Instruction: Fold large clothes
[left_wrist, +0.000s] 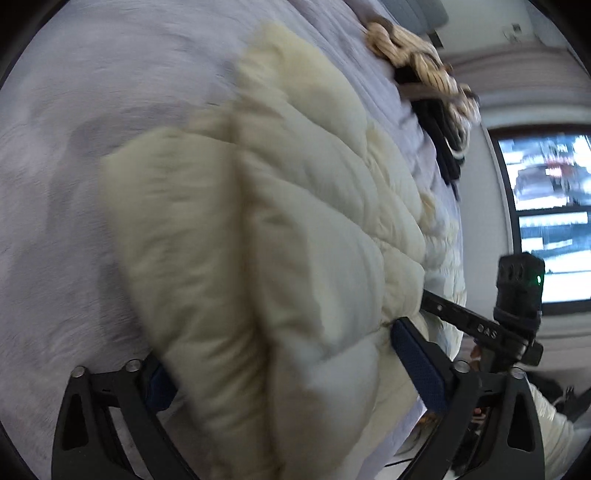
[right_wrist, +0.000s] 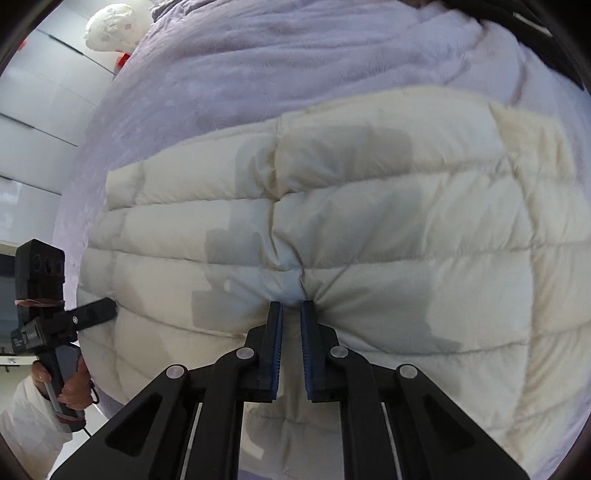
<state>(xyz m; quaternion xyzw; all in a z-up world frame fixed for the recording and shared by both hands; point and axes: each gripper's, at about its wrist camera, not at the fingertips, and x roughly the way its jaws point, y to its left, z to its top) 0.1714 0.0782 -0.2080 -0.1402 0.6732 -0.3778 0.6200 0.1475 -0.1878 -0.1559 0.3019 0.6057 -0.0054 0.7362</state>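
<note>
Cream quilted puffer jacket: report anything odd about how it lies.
The cream quilted puffer jacket lies flat on the lilac fleece blanket, puckered only where the right tongs pinch its edge. Nothing else stands out.

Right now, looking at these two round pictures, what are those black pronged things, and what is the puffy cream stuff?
No robot here: a person holds a two-finger gripper in each hand, each carrying a fisheye camera looking along its fingers. One picture comes from the left gripper, whose fingers straddle a bulky fold of a cream quilted jacket without clearly pinching it. The other comes from the right gripper, shut on a pinch of that jacket. The jacket lies on a lilac blanket.
</note>
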